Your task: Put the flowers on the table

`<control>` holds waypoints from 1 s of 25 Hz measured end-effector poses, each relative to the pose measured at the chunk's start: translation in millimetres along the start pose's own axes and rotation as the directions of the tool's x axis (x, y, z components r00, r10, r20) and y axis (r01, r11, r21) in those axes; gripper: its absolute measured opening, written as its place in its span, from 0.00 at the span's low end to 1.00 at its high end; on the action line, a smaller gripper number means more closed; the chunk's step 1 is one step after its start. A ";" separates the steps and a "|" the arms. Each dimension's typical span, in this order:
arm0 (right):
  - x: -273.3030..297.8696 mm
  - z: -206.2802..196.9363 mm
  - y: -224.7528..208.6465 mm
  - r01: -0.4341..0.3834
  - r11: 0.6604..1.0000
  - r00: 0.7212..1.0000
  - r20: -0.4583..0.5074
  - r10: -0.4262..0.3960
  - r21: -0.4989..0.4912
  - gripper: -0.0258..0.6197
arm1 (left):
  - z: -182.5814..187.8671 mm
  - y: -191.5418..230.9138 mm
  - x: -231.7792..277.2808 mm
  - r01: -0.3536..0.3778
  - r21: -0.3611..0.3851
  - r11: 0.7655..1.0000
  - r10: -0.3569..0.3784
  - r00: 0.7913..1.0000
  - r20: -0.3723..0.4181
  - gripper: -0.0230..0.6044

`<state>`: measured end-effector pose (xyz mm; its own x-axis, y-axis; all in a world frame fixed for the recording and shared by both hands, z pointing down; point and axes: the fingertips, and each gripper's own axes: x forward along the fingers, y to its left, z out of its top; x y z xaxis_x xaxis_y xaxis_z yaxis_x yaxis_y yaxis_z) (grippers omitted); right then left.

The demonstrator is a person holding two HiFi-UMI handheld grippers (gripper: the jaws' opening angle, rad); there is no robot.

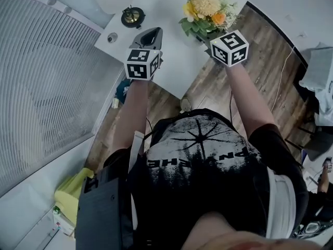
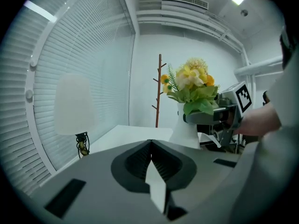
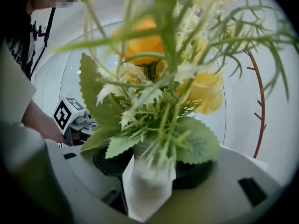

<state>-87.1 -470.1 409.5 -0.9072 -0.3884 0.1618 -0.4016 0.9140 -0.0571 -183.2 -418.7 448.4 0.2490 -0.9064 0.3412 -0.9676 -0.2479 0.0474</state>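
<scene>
Flowers (image 1: 207, 7), a yellow, orange and cream bouquet with green leaves, stand upright in a white vase (image 2: 184, 133) by the worktop's (image 1: 171, 61) right edge, its neck clamped in the right gripper (image 3: 149, 169).

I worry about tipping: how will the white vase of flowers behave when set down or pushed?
Likely top-heavy: the flowers spread wider than the vase, so a nudge may tip it. The vase looks smooth, so it could slip in the right gripper, which clamps its narrow neck. Leaves probably flex when touched.

bright daylight via blinds (image 2: 84, 55) | fisheye edges | near flowers (image 3: 154, 78) blurred
</scene>
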 end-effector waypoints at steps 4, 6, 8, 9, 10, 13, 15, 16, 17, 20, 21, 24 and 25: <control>16.1 -13.5 -12.4 -0.017 1.000 1.000 -0.009 0.017 -0.001 0.44 | -7.7 4.0 17.0 0.007 -0.013 1.000 -0.007 1.000 -0.027 0.06; 25.0 -21.9 -18.2 -0.022 1.000 1.000 -0.020 0.022 -0.002 0.44 | -13.0 8.6 23.6 0.005 -0.025 1.000 -0.006 0.999 -0.040 0.06; 33.3 -31.2 -22.2 -0.030 1.000 0.999 -0.027 0.030 -0.002 0.44 | -20.3 13.9 28.1 0.003 -0.038 0.999 -0.005 0.999 -0.053 0.05; 37.1 -36.0 -24.4 -0.034 0.999 0.999 -0.031 0.034 -0.002 0.44 | -24.3 16.1 30.6 0.002 -0.045 0.999 -0.005 0.998 -0.059 0.06; 40.8 -40.6 -27.1 -0.037 0.999 0.999 -0.035 0.037 -0.002 0.44 | -27.9 18.2 33.3 0.002 -0.052 0.999 -0.005 0.998 -0.066 0.05; 52.1 -52.2 -34.2 -0.043 0.999 0.998 -0.044 0.043 -0.004 0.44 | -36.0 23.2 42.1 0.000 -0.070 0.998 -0.006 0.997 -0.075 0.05; 58.3 -58.2 -35.9 -0.050 0.999 0.998 -0.042 0.050 -0.004 0.44 | -40.0 24.3 46.5 0.001 -0.074 0.997 -0.007 0.997 -0.079 0.05; 60.7 -61.0 -36.0 -0.054 0.999 0.998 -0.038 0.054 -0.003 0.44 | -42.3 24.1 48.0 0.002 -0.076 0.997 -0.008 0.997 -0.082 0.06; 62.6 -63.8 -36.1 -0.057 0.998 0.998 -0.034 0.057 0.000 0.44 | -44.8 23.7 49.2 0.003 -0.078 0.997 -0.010 0.996 -0.084 0.05; 68.0 -72.1 -39.2 -0.061 0.998 0.998 -0.031 0.061 0.011 0.44 | -51.9 23.2 52.5 0.000 -0.090 0.996 -0.009 0.996 -0.091 0.06; 69.4 -74.5 -40.1 -0.061 0.998 0.998 -0.031 0.061 0.013 0.44 | -54.0 22.6 53.0 -0.001 -0.091 0.996 -0.008 0.996 -0.094 0.06; 73.6 -78.4 -40.3 -0.058 0.998 0.998 -0.013 0.058 0.013 0.44 | -59.0 20.3 51.4 0.002 -0.084 0.997 -0.010 0.994 -0.104 0.05; 75.1 -78.4 -40.0 -0.058 0.998 0.998 -0.002 0.058 0.011 0.44 | -60.4 19.7 50.5 0.002 -0.083 0.997 -0.011 0.994 -0.106 0.06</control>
<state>-129.3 -526.6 501.1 -0.9285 -0.3349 0.1603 -0.3500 0.9336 -0.0772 -192.2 -448.7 523.3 0.2539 -0.8620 0.4387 -0.9672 -0.2209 0.1256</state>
